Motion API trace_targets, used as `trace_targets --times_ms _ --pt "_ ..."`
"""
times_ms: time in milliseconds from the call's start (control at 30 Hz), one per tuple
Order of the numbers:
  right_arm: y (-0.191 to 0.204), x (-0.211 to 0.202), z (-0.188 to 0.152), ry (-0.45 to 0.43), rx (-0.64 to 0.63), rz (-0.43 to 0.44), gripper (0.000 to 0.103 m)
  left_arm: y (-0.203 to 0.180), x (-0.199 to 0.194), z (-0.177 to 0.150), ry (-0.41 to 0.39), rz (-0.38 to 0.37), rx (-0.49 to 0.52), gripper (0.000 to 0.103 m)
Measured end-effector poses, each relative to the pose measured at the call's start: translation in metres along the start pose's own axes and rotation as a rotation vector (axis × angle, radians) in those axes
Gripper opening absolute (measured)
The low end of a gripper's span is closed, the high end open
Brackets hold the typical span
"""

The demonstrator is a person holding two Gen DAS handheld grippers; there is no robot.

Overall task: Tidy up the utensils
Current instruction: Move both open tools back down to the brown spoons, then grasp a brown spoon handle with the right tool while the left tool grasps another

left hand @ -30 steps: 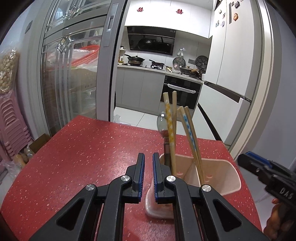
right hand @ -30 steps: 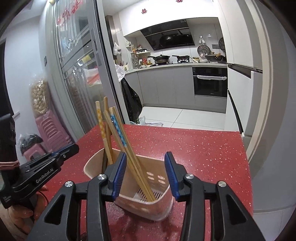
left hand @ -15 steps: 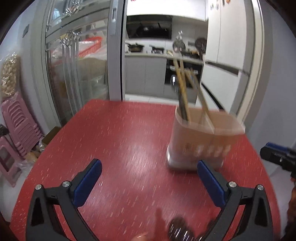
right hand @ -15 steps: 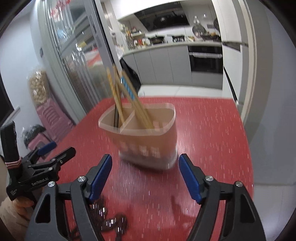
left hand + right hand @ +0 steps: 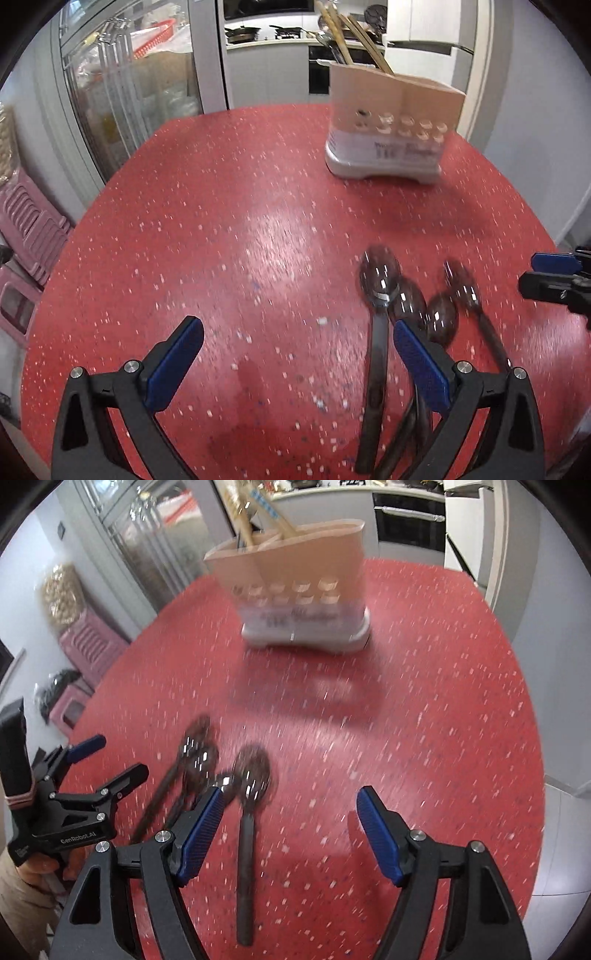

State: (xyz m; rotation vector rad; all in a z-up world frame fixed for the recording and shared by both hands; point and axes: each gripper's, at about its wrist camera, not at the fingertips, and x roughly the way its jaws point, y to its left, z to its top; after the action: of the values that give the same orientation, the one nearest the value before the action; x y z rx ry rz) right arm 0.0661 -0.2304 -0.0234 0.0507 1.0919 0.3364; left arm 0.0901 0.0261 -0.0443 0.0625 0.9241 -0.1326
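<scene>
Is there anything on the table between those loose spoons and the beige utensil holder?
Nothing visible: only bare red speckled table lies between the dark metal spoons and the beige plastic utensil holder.

Each hand carries matte black plastic tongs: two angular arms with triangular cut-outs, silver round-head screws at the joints, and ribbed blue pads on the inner faces. The left tongs (image 5: pixel 297 341) and the right tongs (image 5: pixel 290 812) look alike. White lettering "GenRobot.AI" marks the left tongs' body, whose handle wears a pinkish elastic band.
</scene>
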Motion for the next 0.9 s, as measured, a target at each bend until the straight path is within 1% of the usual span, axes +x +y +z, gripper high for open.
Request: trace_targets --times_ms 133,233,367,500,700,800,900 --pt "0.008 0.008 -0.012 0.041 -0.01 -0.004 0.077 -0.004 0.005 -0.011 0.044 -0.025 0.004 0.103" --pt "0.01 0.013 -0.016 0.07 -0.008 -0.02 0.077 -0.007 0.012 -0.015 0.077 -0.015 0.026 0.103" --pt "0.012 0.018 -0.016 0.096 -0.007 -0.034 0.077 -0.009 0.016 -0.018 0.09 -0.009 0.048 0.103" --pt "0.019 0.026 -0.015 0.121 -0.033 -0.046 0.075 -0.009 0.019 -0.019 0.098 -0.009 0.054 0.103" --pt "0.031 0.035 -0.014 0.143 -0.079 -0.076 0.069 -0.006 0.028 -0.012 0.107 -0.009 0.049 0.103" --pt "0.036 0.038 -0.011 0.151 -0.109 -0.107 0.066 -0.007 0.03 -0.009 0.108 -0.011 0.055 0.103" --pt "0.041 0.043 -0.007 0.16 -0.145 -0.147 0.06 -0.01 0.033 -0.004 0.11 -0.014 0.063 0.103"
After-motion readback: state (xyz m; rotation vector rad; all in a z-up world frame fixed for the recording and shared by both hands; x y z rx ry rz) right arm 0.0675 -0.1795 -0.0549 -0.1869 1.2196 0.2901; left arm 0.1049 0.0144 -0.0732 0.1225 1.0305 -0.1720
